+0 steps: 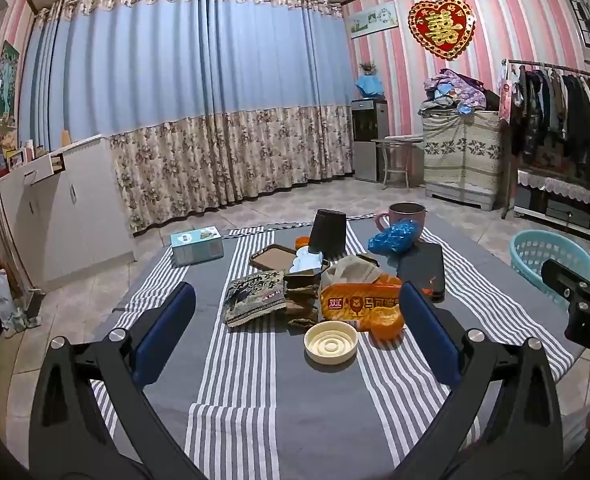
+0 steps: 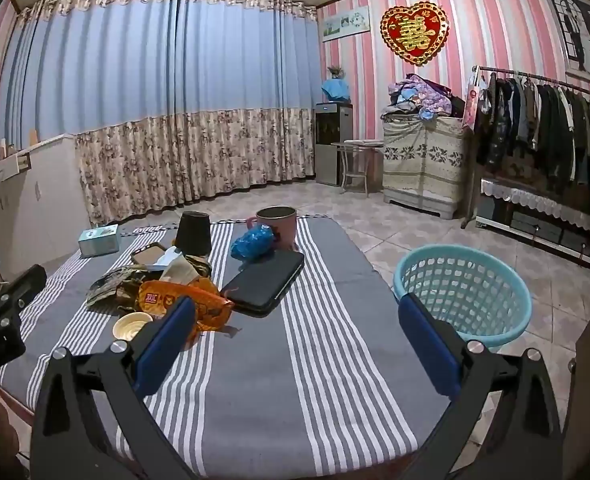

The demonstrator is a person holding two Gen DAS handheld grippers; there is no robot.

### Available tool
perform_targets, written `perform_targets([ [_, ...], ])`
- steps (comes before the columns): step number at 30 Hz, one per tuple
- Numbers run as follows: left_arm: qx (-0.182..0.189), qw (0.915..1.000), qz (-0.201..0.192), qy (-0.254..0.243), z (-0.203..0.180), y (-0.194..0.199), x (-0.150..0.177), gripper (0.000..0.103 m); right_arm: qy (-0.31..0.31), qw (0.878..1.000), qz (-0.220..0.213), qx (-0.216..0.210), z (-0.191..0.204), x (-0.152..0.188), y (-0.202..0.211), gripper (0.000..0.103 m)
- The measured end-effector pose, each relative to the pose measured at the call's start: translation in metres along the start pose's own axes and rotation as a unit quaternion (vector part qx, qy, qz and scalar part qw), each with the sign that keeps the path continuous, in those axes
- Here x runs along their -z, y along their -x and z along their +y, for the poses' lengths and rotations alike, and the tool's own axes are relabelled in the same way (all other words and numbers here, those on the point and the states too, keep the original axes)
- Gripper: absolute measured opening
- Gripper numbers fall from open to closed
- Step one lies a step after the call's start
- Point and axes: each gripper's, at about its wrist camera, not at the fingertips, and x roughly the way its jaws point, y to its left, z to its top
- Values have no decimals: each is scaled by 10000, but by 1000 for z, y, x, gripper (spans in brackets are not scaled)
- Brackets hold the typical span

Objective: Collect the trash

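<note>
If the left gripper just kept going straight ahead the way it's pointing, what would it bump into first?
Probably the round cream lid, which lies nearest between the open fingers of the left gripper. Just behind it sits the orange snack wrapper. Depth is hard to judge, so it might pass above the lid.

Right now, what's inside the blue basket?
In the right wrist view the blue basket stands on the floor beside the table. Its visible interior wall shows no trash, but the right gripper finger hides part of the near side.

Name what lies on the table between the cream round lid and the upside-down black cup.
In the left wrist view, between the cream lid and black cup lie the orange snack wrapper, a beige crumpled paper and a dark tray of tissue.
</note>
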Motion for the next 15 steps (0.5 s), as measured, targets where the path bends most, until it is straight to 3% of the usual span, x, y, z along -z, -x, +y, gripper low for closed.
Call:
perform_targets([
  [15, 36, 10000, 20, 7, 1, 3, -1, 99, 38, 10000, -22, -3, 1, 1, 1, 99],
])
